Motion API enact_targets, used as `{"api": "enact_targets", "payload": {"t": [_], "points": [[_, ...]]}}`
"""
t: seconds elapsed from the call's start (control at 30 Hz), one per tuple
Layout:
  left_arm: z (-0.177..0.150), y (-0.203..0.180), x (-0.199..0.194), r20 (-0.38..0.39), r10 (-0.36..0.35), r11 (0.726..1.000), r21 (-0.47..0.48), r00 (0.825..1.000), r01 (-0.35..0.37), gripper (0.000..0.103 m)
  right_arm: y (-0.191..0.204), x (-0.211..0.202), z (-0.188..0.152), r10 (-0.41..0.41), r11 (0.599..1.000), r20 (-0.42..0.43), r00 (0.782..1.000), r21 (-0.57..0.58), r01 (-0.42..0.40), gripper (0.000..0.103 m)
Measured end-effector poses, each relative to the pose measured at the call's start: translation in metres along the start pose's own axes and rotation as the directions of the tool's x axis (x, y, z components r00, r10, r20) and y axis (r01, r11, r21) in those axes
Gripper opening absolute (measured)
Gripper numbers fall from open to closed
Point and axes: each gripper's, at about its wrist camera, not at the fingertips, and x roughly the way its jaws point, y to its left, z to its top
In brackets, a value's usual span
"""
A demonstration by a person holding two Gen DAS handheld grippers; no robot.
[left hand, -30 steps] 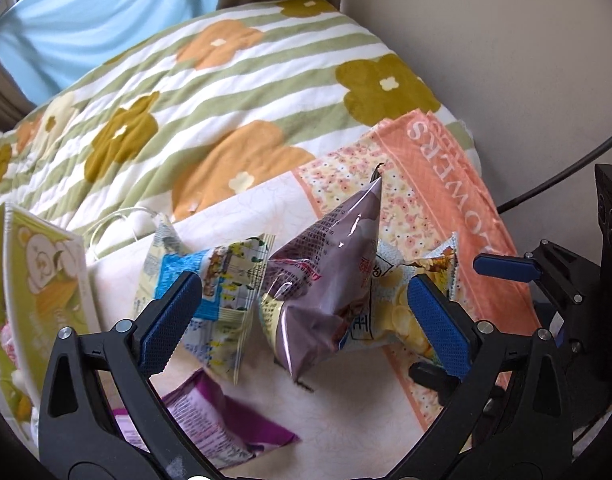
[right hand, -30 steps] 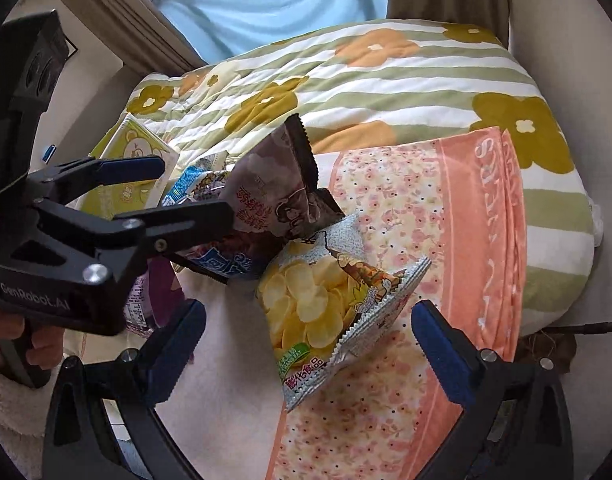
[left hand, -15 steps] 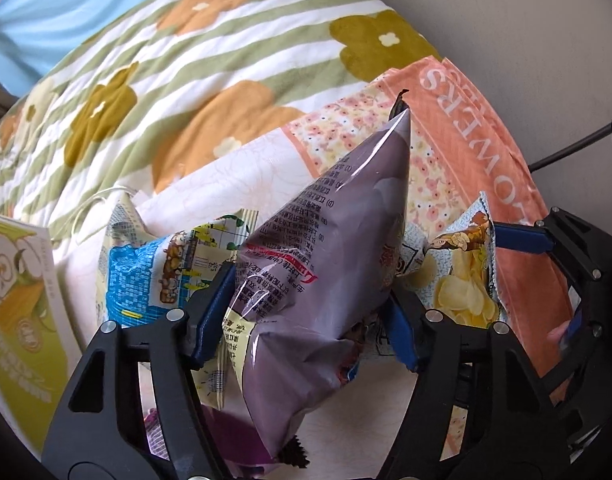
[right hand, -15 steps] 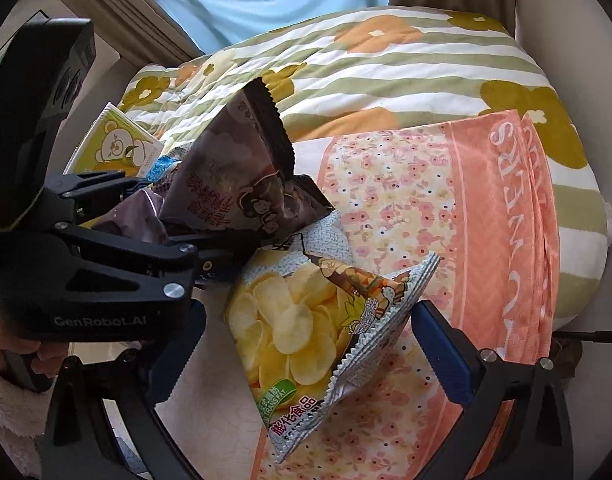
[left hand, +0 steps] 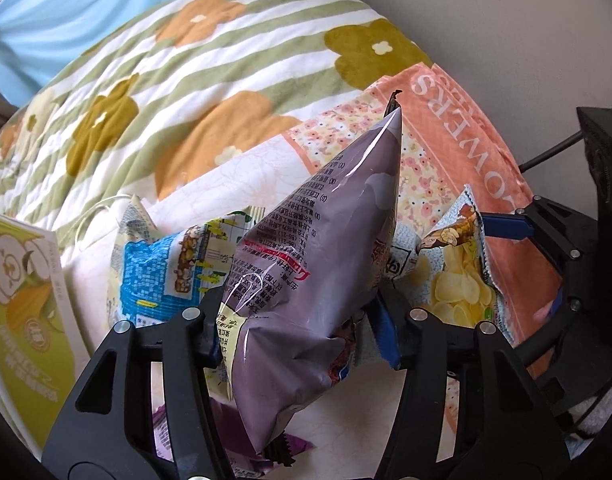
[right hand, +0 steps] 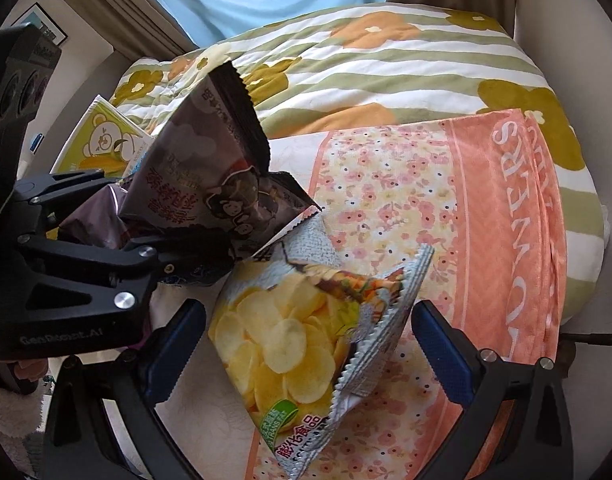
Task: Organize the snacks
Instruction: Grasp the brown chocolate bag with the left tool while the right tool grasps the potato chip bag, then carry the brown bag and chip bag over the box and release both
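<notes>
My left gripper [left hand: 301,320] is shut on a grey-purple snack bag [left hand: 318,264], which stands tilted between its pads; the bag's brown printed face shows in the right wrist view [right hand: 209,176]. My right gripper [right hand: 310,348] is open, its pads on either side of a silver potato chip bag [right hand: 306,340] lying on the bed; the chip bag also shows in the left wrist view [left hand: 458,276]. A blue and yellow snack bag [left hand: 165,264] lies left of the held bag. A purple packet [left hand: 173,436] lies under the left gripper.
A green box with a bear picture [left hand: 21,304] stands at the left. An orange floral towel [right hand: 486,216] covers the bed's right side over a striped flower quilt [left hand: 185,80]. A wall [left hand: 506,20] and black cable lie right.
My left gripper moved in and closed on the grey-purple bag, lifting it tilted. My right gripper moved closer around the chip bag and stayed open.
</notes>
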Motion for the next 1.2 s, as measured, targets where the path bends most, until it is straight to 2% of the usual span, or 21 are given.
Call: {"api": "enact_targets", "payload": {"t": [0.13, 0.53, 0.63, 0.87, 1.2], "points": [[-0.002, 0.004, -0.012, 0.022, 0.024, 1.0, -0.011, 0.999, -0.024, 0.052, 0.001, 0.003, 0.001, -0.01, 1.0, -0.005, 1.0, 0.003, 0.01, 0.102], [-0.009, 0.014, -0.033, 0.055, 0.031, 0.998, -0.053, 0.998, -0.028, 0.052, -0.002, 0.006, 0.0, -0.022, 1.0, 0.02, 1.0, 0.004, 0.021, 0.102], [-0.01, 0.013, -0.034, 0.055, 0.035, 0.998, -0.06, 0.998, -0.032, 0.052, 0.0, 0.005, -0.003, -0.006, 1.0, 0.027, 1.0, -0.002, 0.006, 0.09], [-0.014, 0.012, -0.038, 0.062, 0.037, 0.997, -0.074, 0.997, -0.032, 0.052, 0.005, -0.002, -0.009, -0.04, 0.999, 0.037, 0.999, -0.035, 0.041, 0.073], [-0.02, 0.007, -0.068, 0.122, 0.038, 0.995, -0.097, 0.992, -0.026, 0.052, 0.006, -0.037, -0.017, -0.07, 0.997, 0.088, 0.994, -0.019, 0.072, 0.069]]}}
